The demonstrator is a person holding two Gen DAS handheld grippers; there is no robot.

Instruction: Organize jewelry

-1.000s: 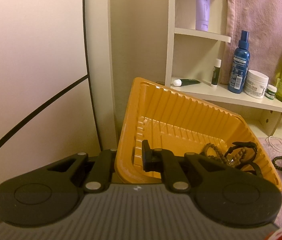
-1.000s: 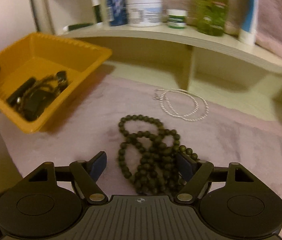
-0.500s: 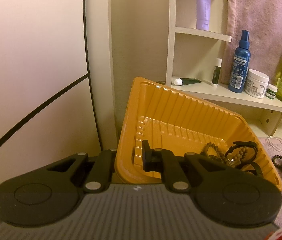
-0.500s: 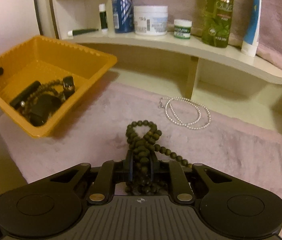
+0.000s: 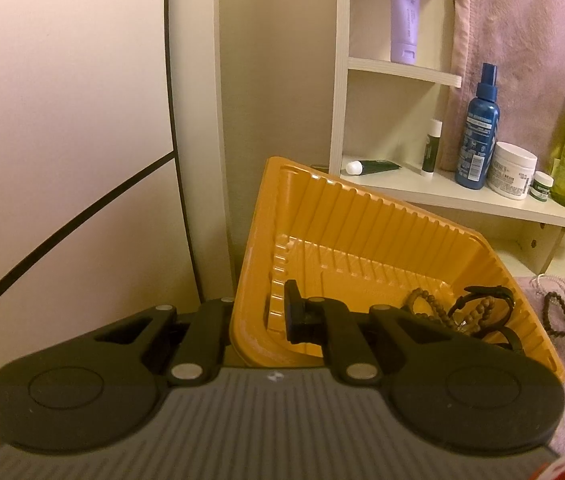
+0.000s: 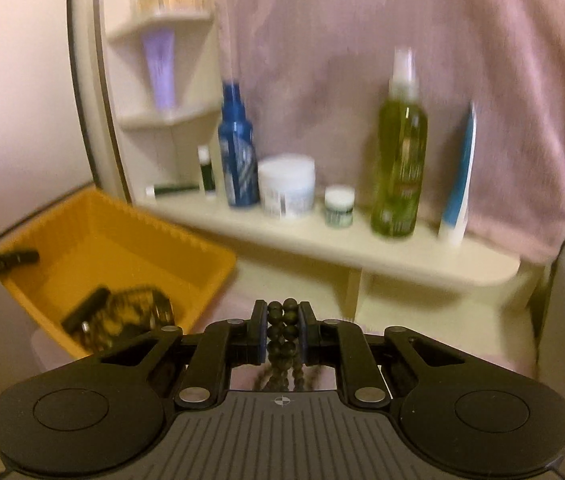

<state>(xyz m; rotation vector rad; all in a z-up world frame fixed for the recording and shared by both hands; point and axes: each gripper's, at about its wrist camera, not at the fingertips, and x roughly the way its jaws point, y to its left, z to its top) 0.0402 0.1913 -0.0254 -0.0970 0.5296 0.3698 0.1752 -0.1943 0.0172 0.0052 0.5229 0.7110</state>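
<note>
The right gripper [image 6: 281, 332] pinches a dark round-bead necklace [image 6: 282, 330]; the left gripper [image 5: 256, 316] clamps the wall of the tilted orange ribbed plastic tray [image 5: 346, 216] holding bracelets. Beyond, shelf jar labels are illegible.

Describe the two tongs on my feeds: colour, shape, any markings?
Both match. The left tongs and right tongs have matte black linkage arms with silver pivot pins, two round black housings with embossed circles, and a ribbed grey base bearing a small white crosshair mark. The right tongs' finger pads show blue edges. No cables or sleeves are visible.
</note>
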